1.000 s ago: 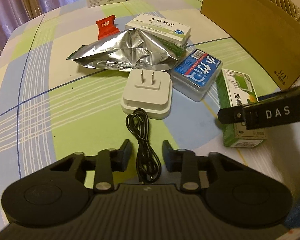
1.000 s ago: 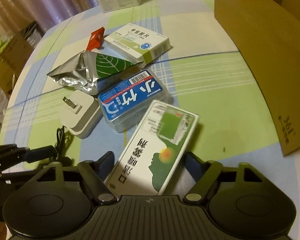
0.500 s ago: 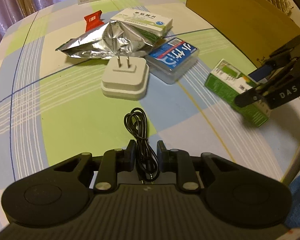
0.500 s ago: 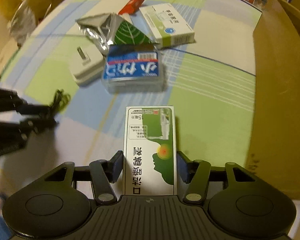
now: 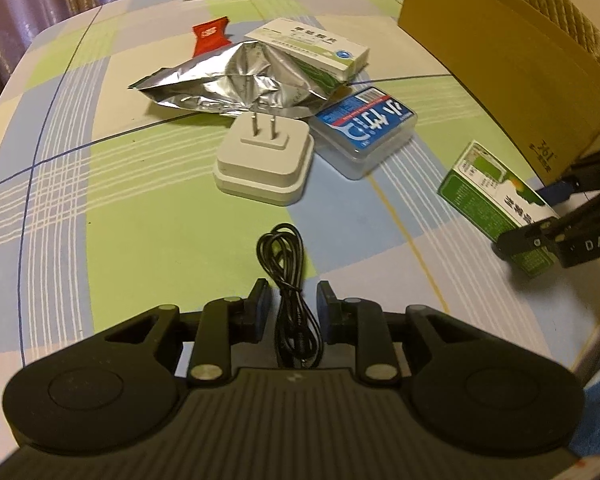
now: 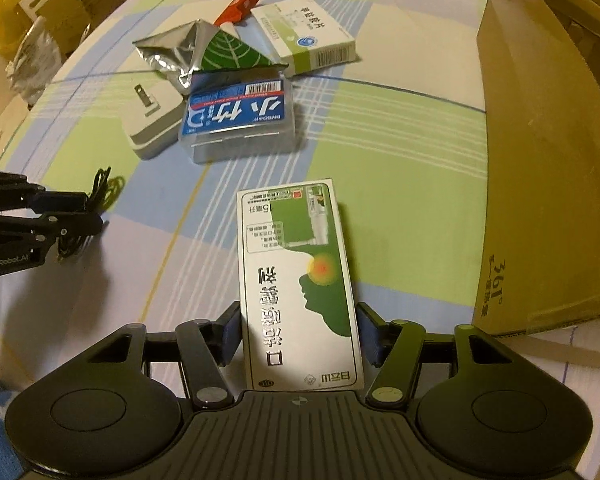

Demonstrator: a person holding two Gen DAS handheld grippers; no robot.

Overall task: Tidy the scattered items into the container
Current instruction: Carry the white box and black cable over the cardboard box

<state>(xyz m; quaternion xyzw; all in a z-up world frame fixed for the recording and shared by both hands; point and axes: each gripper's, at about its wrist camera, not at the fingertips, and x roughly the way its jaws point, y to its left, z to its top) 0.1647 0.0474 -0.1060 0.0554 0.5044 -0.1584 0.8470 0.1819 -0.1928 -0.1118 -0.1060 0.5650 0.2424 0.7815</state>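
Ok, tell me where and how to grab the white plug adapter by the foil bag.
Come straight down on the white plug adapter, which lies flat with its prongs up. Probably grip the upper block's near and far walls: the near side is bare and the foil bag behind is soft, while the blue-labelled case crowds its right side.

Both views ride on the hand-held tools and look steeply down and forward along their fingers, close above the checked green, blue and cream tabletop [image 5: 148,216]. The left tool's [image 5: 290,300] camera faces 12 o'clock across the clutter, with the right tool [image 5: 548,236] entering at 3 o'clock. The right tool's camera sees the left tool [image 6: 80,216] at 9 o'clock. Both share the white two-pin plug adapter [image 5: 264,164] [image 6: 150,120] (mid-scene) and the tall brown cardboard box [image 5: 512,64] [image 6: 540,160].
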